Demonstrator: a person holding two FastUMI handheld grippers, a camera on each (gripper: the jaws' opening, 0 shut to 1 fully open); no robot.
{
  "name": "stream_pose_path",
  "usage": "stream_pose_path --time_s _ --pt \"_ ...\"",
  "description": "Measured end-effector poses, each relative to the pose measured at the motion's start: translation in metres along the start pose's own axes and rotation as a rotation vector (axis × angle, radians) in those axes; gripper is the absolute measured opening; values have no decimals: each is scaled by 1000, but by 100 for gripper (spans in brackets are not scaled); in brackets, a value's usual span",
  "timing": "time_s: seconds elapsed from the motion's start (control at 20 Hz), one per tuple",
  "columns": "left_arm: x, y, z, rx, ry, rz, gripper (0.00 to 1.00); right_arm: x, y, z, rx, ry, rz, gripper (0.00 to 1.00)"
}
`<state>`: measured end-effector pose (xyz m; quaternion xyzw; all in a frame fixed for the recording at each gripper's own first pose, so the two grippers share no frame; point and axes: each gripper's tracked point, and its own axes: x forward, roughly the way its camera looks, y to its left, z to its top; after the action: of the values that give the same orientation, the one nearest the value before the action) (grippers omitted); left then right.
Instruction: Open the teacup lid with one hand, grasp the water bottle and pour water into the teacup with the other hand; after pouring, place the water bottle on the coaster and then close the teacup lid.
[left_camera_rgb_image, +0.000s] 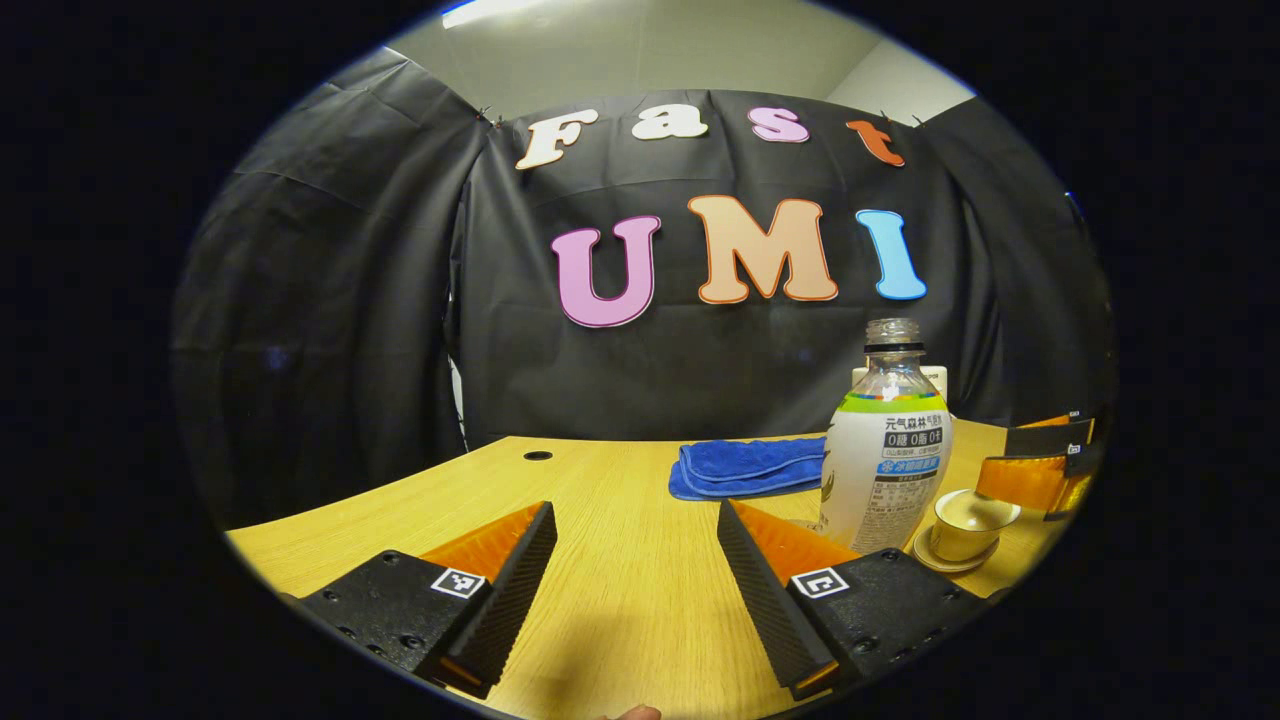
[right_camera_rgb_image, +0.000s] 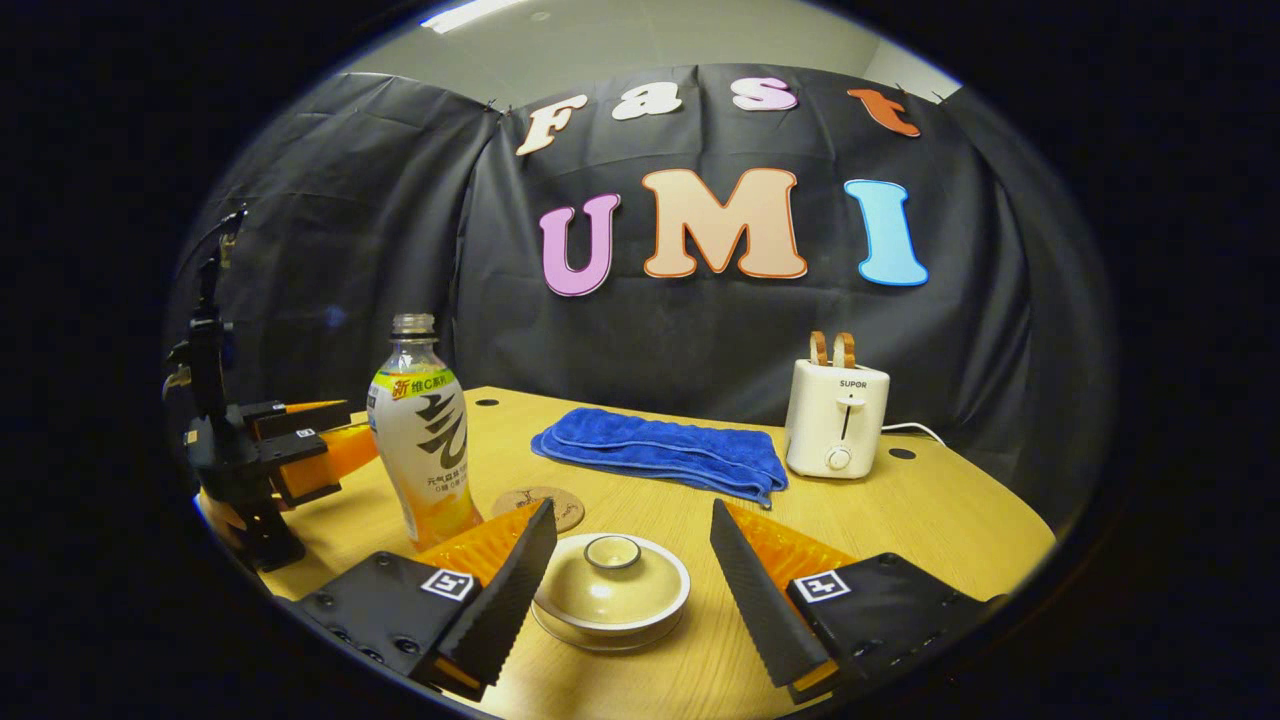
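Lid on, nothing gripped yet.

Right gripper (right_camera_rgb_image: 632, 560): jaws apart, straddling lidded teacup (right_camera_rgb_image: 611, 590) dead ahead, knob up, not touching. Left gripper (left_camera_rgb_image: 636, 555): jaws apart on bare table (left_camera_rgb_image: 600, 500), bottle (left_camera_rgb_image: 886, 450) upright, ahead to the right, nearer this one. Coaster (right_camera_rgb_image: 540, 505) just behind bottle's foot, partly hidden. Cup half cut off behind bottle in left gripper view; water level hard to judge.

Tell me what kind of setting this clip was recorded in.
Likely a staged recording booth: black cloth wall behind a wooden table set with household props, such as a toaster, blue towel and lidded teacup.
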<state>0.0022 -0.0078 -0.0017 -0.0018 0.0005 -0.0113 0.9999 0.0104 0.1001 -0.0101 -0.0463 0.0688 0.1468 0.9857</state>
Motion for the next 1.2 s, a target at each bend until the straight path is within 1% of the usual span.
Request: stream_pose_path --time_s 0.05,0.1,0.15,0.35,0.45,0.55,0.6,0.65,0.7,0.75,0.8,0.85,0.95,1.0,1.2 --pt "-1 0 0 0 0 0 94 2 2 -3 -2 5 6 95" --pt "-1 0 0 0 0 0 94 3 3 -3 -3 10 6 98" --pt "-1 0 0 0 1 1 94 4 4 -6 -6 19 7 97" --pt "0 0 0 0 1 1 94 7 3 -15 -8 53 2 78" --pt "0 0 0 0 1 1 95 7 4 -19 -12 71 8 77" --pt "0 0 0 0 1 1 95 6 7 -17 -14 59 14 77" --pt "0 0 0 0 1 1 95 7 6 -16 -22 56 10 54" --pt "0 -1 0 -1 2 1 95 7 6 -17 -26 58 11 46" --pt "-1 0 1 -1 2 1 95 8 6 -17 -30 57 11 54" --pt "0 0 0 -1 2 1 95 8 11 -18 -28 55 30 54" --pt "0 -1 0 0 1 1 95 10 9 -17 -21 47 10 44" --pt "-1 0 0 0 1 2 95 9 7 -18 -20 51 13 34" --pt "-1 0 0 0 1 2 95 8 8 -17 -10 51 18 35" --pt "0 0 0 0 2 2 94 8 8 -16 -10 50 19 30" --pt "-1 0 0 0 0 1 94 8 6 -16 23 46 18 31"
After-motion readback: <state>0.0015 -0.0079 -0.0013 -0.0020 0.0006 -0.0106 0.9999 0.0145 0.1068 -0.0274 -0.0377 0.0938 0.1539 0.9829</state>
